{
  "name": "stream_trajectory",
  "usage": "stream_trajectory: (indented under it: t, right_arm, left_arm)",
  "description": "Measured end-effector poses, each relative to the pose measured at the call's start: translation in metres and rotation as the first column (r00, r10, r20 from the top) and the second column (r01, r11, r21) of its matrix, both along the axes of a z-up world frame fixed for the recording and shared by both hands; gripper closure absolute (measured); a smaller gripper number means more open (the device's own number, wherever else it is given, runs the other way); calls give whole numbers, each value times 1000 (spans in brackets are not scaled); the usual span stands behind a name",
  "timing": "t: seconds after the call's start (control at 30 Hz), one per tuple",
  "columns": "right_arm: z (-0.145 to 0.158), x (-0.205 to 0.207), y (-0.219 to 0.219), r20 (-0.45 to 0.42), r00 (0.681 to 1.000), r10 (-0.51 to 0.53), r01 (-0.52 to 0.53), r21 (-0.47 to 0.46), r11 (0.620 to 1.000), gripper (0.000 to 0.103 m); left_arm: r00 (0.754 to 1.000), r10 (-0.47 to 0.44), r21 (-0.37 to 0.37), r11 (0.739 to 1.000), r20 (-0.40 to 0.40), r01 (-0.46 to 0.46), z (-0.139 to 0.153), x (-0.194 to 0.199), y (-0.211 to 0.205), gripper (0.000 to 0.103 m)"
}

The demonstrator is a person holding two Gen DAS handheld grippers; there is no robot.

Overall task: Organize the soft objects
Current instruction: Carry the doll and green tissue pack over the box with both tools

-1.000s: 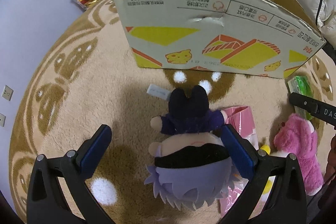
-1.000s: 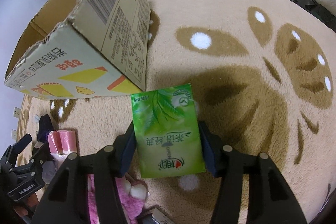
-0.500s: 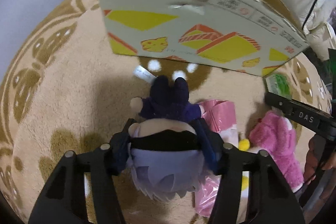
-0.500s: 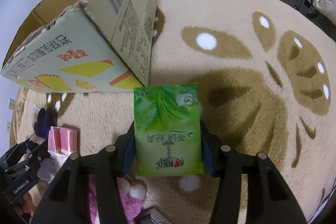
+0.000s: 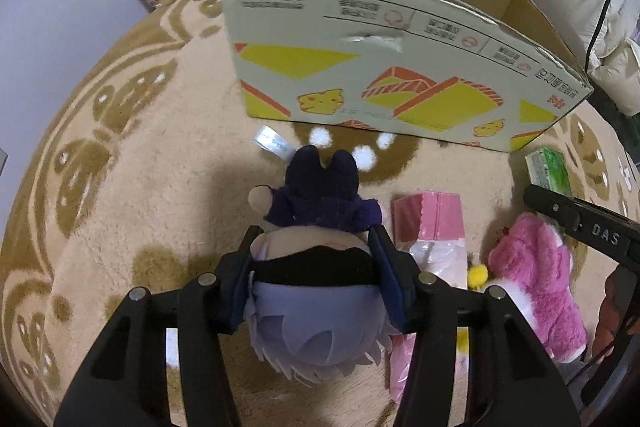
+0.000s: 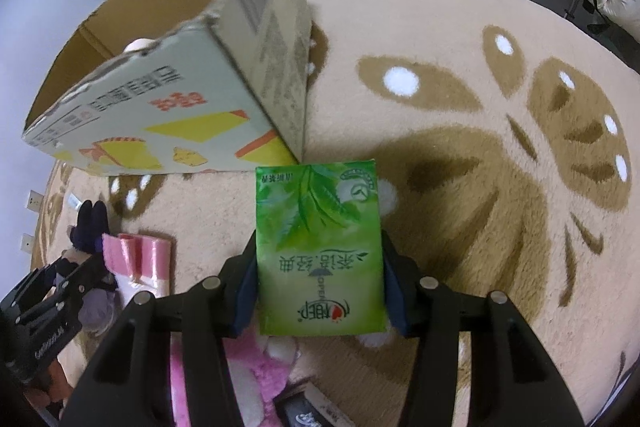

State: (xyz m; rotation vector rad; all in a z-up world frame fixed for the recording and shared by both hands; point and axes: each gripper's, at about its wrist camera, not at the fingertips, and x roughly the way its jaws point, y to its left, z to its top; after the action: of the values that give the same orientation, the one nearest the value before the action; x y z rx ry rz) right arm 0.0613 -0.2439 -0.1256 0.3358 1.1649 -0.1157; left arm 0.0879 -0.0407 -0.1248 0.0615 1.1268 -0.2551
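Purple-haired plush doll [image 5: 316,291] sits clamped at the head in left gripper [image 5: 316,281], bottom centre. Right gripper [image 6: 320,279] pinches green tissue pack [image 6: 318,247], lower centre, w/ cardboard box [image 6: 168,115] upper left on beige rug [image 6: 480,227].

I'm over a beige rug [image 5: 132,211] with brown leaf patterns filling the frame, cardboard box [image 5: 384,83] standing on it at upper centre, pink packet [image 5: 430,223] lying right of centre, pink plush [image 5: 536,279] beside it at lower right.
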Motion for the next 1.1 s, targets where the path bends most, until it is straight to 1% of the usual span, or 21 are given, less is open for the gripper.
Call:
stream_trajectory:
  t: [0.1,0.23,0.37,0.4,0.57,0.63,0.7,0.73,0.77,0.93,1.1]
  right_arm:
    - [11,-9,3,33,999,-9,9,16,1000,47]
    - [32,-18,6,86,996,5,-4,-6,1000,47]
    - [49,-30,0,135,991,-2,3,-3,1000,47]
    - [54,-25,-5,148,989,1,0,-7,1000,47]
    - [80,-35,-1,238,971,19,-10,-42,999,47]
    - [91,-37,-1,278,960,21,-9,-45,999,47]
    - [99,-39,2,311,950,19,-5,-46,999,47]
    - [102,-39,2,327,945,19,-3,-48,999,47]
    - [106,-39,3,343,939,23,-6,-52,999,47]
    - [115,-31,11,397,916,52,-28,-67,997,47]
    - [124,-24,21,439,895,76,-41,-88,995,47]
  left_arm:
    - [1000,19,5,1000,19,-19,8,-3,5,51]
    - [997,61,-7,998,49,-61,22,-10,13,50]
    - [991,76,14,997,109,-78,38,-20,18,50]
    - [988,82,20,996,129,-85,44,-24,20,50]
    - [968,105,26,993,229,-114,76,-25,28,50]
    - [947,97,54,991,305,-119,92,-30,29,50]
    - [917,88,93,987,389,-134,104,-33,28,50]
    - [901,87,105,984,424,-144,111,-34,28,50]
    - [891,89,100,984,446,-148,117,-34,30,50]
    - [860,98,61,987,501,-148,140,-33,33,50]
    - [839,67,80,988,540,-131,152,-26,26,50]
